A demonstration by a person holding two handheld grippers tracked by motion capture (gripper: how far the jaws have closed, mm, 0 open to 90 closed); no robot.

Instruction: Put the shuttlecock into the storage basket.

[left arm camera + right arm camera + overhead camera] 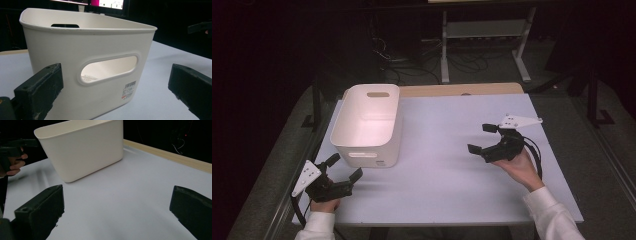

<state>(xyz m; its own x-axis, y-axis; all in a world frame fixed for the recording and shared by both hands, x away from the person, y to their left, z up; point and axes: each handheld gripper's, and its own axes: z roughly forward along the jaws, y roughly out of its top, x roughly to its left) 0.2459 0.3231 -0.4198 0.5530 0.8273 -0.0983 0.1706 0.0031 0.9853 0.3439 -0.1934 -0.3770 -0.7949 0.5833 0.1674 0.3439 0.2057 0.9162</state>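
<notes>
Where darkness falls, white table (447, 165), bin (369, 125)

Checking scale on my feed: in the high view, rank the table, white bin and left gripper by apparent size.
1. Table, largest by far.
2. White bin.
3. Left gripper, smallest, though it sits nearer the camera.

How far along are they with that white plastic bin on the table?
Hardly begun, it seems. The white plastic bin with handle slots stands upright on the pale table, untouched. In hand: the left gripper sits open just short of the bin's near end, jaws facing its handle slot. The right gripper is open too, well away to the side. Any grasping or moving of the bin is left to do.
</notes>
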